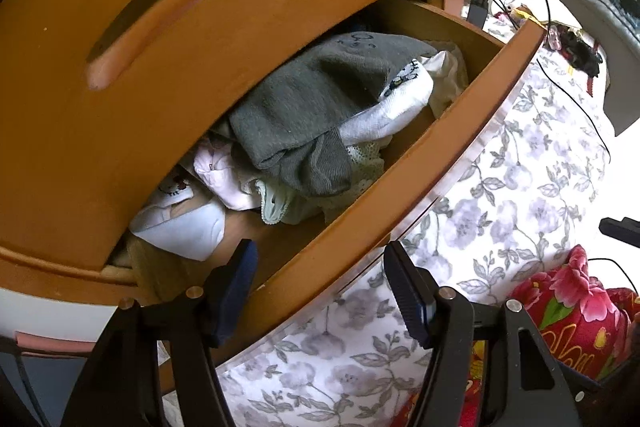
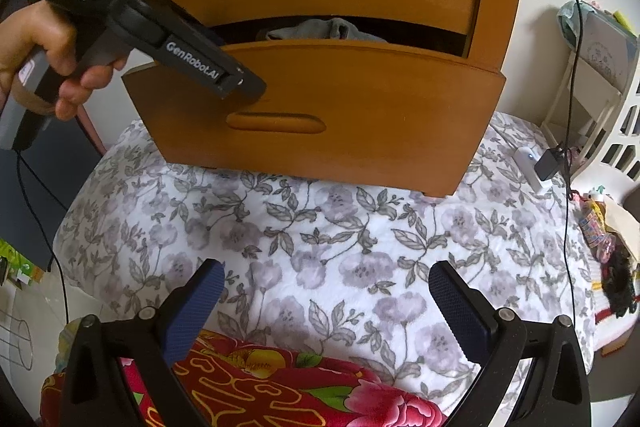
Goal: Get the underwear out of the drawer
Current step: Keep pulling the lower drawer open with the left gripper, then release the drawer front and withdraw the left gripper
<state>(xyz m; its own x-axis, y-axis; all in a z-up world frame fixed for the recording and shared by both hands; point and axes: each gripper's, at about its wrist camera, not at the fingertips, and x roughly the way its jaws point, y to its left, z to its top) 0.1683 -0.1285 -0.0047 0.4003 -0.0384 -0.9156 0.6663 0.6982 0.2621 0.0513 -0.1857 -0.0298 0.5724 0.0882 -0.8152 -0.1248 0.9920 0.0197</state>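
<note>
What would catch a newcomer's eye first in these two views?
The orange-brown wooden drawer, pulled partway out of its chest, with a crumpled grey knit garment heaped on pale underwear inside. The left claw straddles the drawer's front panel, open. Below spreads a white quilt with grey flowers, a red floral cloth at its near edge.

Smooth varnished wooden drawer (image 1: 400, 211), soft knitted grey cloth underwear (image 1: 304, 107), matt floral cotton bedspread (image 2: 320, 247).
</note>
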